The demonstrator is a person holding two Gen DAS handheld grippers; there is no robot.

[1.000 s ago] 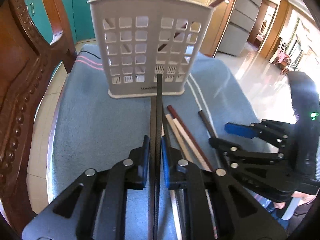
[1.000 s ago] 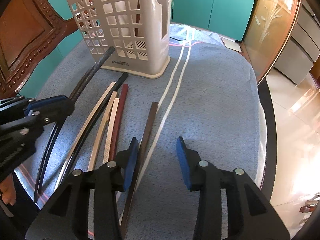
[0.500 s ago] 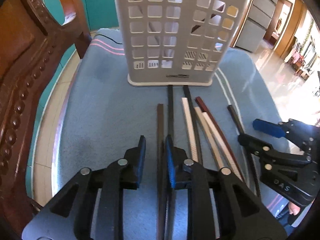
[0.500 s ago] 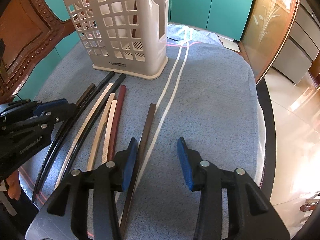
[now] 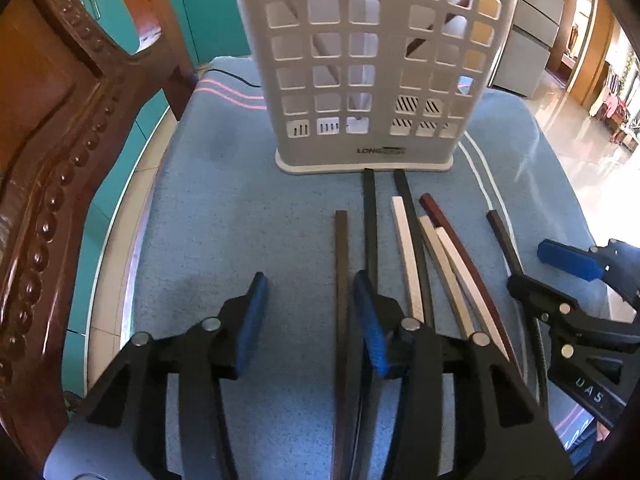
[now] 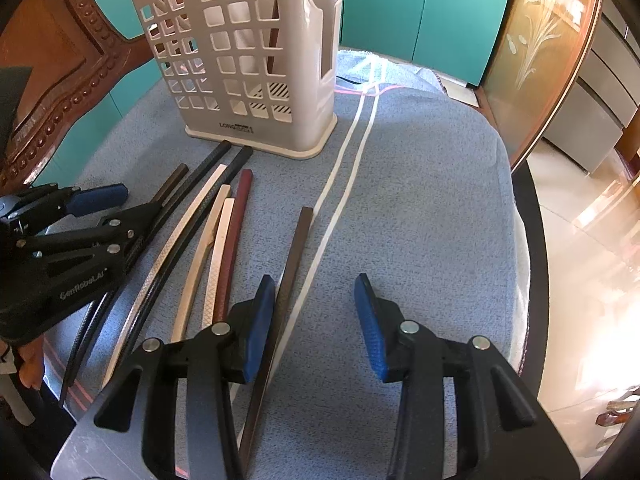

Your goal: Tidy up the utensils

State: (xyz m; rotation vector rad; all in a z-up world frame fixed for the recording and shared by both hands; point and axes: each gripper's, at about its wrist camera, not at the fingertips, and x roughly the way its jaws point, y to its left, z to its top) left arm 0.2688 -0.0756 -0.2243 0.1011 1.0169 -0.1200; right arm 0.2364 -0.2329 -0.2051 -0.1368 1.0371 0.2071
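Observation:
A white plastic utensil basket (image 5: 372, 64) stands upright on the blue cloth; it also shows in the right wrist view (image 6: 248, 56), with a few sticks inside. Several chopsticks, black, white, dark red and brown, lie side by side in front of it. My left gripper (image 5: 310, 320) is open, low over the cloth, with a dark brown chopstick (image 5: 341, 264) lying between its fingers and a black chopstick (image 5: 370, 224) by its right finger. My right gripper (image 6: 316, 320) is open and empty, with a brown chopstick (image 6: 294, 264) just inside its left finger.
A carved wooden chair back (image 5: 52, 152) stands close on the left. The blue cloth (image 6: 420, 200) with white stripes covers a round table whose dark rim (image 6: 536, 264) shows at right. Teal cabinets (image 6: 420, 8) stand behind.
My left gripper held a black chopstick with its tip at the basket, lowered it onto the cloth, then opened. The right gripper stayed open and barely moved.

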